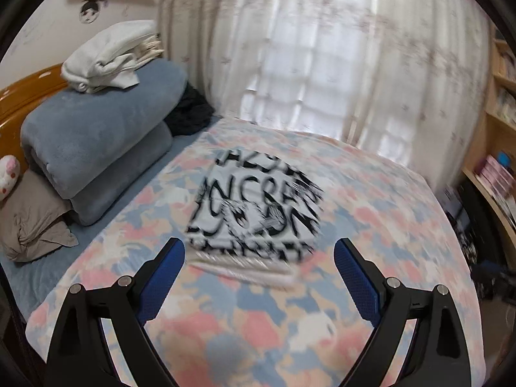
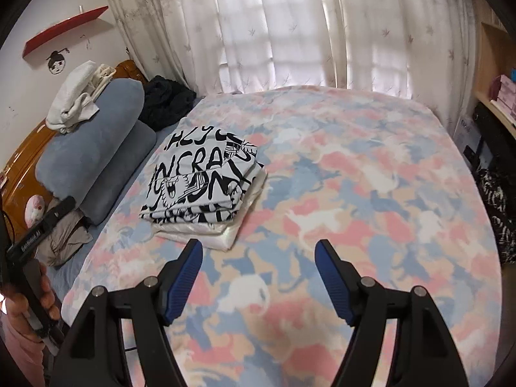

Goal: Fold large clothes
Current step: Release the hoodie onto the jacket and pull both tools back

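A folded white garment with bold black lettering lies on the bed's pastel patchwork cover, stacked on a folded cream piece. My left gripper hangs open above the cover just in front of the stack, nothing between its blue pads. My right gripper is open too, over bare cover to the right and front of the stack, and holds nothing. In the right wrist view a hand at the far left holds the other gripper's handle. The left wrist view is motion-blurred.
Folded grey-blue blankets topped with white clothes sit at the wooden headboard, with a dark garment, a beige pillow and a plush toy. Curtains hang behind; shelves stand right.
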The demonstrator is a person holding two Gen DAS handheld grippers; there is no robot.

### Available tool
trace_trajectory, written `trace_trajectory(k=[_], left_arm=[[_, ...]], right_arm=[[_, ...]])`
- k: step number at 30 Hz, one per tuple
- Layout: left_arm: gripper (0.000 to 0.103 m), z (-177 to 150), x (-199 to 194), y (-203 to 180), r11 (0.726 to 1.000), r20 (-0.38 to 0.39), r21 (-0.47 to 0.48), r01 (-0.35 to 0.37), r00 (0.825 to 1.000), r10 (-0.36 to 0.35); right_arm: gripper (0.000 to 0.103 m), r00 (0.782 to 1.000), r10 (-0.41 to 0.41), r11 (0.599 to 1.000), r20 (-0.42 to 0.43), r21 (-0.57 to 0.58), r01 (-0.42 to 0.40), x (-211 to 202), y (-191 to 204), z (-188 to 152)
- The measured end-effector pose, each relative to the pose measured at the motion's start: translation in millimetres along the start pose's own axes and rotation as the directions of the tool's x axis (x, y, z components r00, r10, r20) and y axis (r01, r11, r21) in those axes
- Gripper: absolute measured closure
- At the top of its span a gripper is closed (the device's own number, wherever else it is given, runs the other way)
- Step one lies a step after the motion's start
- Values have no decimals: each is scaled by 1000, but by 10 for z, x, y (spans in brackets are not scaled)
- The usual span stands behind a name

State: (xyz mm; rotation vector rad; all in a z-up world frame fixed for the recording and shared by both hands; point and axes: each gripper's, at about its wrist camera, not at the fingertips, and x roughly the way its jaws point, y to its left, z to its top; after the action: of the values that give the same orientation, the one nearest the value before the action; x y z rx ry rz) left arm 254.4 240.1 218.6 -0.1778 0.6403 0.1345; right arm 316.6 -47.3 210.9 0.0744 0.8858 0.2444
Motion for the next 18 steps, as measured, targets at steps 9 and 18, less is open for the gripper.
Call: trace_trajectory(k=[9, 18], left_arm=[[9, -433, -834, -781, 989, -16, 107, 100, 995, -98], [2, -908, -1100, -1323, 973, -11, 186, 137, 991, -137]], right_arm=[[31, 1000, 6, 997, 31, -72, -3, -812, -102, -445], [30, 999, 48, 996, 25, -72, -46, -1021, -314, -929]])
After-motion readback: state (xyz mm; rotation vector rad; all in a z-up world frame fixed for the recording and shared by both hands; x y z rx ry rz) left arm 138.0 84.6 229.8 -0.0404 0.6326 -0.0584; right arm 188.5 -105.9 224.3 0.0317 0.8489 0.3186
